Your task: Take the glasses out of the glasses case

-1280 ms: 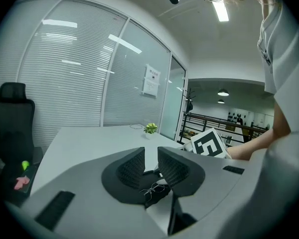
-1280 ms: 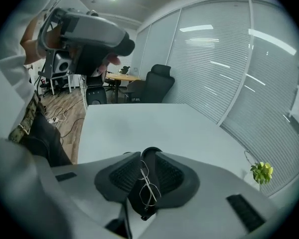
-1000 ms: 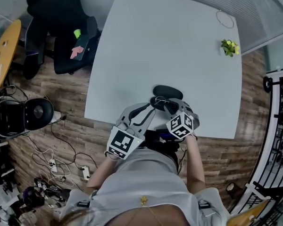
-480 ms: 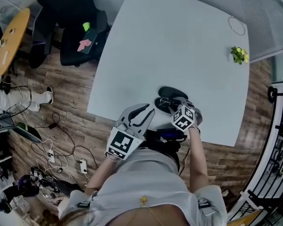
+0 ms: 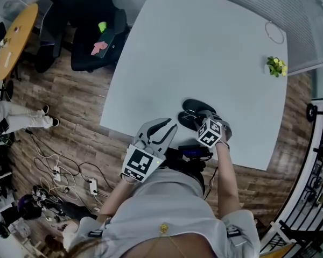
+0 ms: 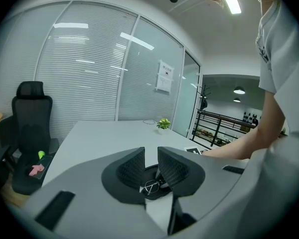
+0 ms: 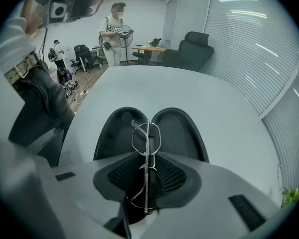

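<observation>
The black glasses case [image 5: 195, 110] lies open near the front edge of the white table [image 5: 204, 47], both halves [image 7: 112, 133] facing up. Thin wire-framed glasses [image 7: 146, 138] stand on edge over the case's hinge. My right gripper [image 7: 147, 171] points steeply down at them; its jaws are closing, with the pads pressed on the frame's lower part. One lens sticks out above the pads. My left gripper [image 5: 164, 127] hovers just left of the case, open with nothing between its jaws. In the left gripper view, the glasses [image 6: 152, 187] show beyond that gripper's [image 6: 150, 156] gap.
A small potted plant [image 5: 276, 65] and a thin wire loop [image 5: 274, 32] sit at the table's far right. A black office chair [image 5: 91, 36] stands at the left, by a round wooden table [image 5: 13, 39]. Cables litter the wood floor. A person [image 7: 114, 29] stands across the room.
My right gripper has dropped down onto the case and tipped steeper, and now has the glasses between its pads. The left gripper has stayed put.
</observation>
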`<state>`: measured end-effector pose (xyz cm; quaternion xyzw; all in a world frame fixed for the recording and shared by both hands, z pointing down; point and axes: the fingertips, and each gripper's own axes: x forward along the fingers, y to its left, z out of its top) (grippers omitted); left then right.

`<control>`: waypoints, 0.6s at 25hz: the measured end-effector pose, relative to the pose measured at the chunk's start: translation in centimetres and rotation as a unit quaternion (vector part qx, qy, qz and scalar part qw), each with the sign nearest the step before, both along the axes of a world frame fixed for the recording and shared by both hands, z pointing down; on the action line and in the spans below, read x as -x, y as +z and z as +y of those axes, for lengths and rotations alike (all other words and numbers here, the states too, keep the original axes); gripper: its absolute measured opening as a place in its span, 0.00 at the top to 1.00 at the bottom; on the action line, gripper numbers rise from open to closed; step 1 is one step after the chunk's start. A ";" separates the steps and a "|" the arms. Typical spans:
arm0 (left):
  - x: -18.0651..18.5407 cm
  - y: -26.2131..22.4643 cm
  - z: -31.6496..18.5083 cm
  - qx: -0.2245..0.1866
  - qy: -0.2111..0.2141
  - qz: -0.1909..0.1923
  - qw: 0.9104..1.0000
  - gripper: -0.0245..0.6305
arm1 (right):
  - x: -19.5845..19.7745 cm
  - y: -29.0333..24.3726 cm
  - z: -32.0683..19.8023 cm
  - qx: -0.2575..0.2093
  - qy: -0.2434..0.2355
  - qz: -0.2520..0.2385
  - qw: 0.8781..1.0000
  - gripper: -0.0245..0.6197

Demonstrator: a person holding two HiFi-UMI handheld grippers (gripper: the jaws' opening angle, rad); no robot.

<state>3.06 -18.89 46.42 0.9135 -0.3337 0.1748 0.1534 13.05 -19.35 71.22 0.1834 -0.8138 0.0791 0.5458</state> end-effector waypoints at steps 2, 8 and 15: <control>0.0 -0.1 0.1 0.000 0.001 0.001 1.000 0.81 | 0.0 0.0 0.0 -0.004 -0.005 0.003 1.000 0.78; -0.1 -0.3 0.6 -0.001 0.007 0.001 1.000 0.81 | -0.2 -0.3 0.1 -0.017 -0.014 0.017 1.000 0.81; -0.4 -0.4 1.2 -0.004 0.013 0.004 1.000 0.81 | -0.2 -1.0 0.2 -0.030 -0.018 0.022 0.999 0.81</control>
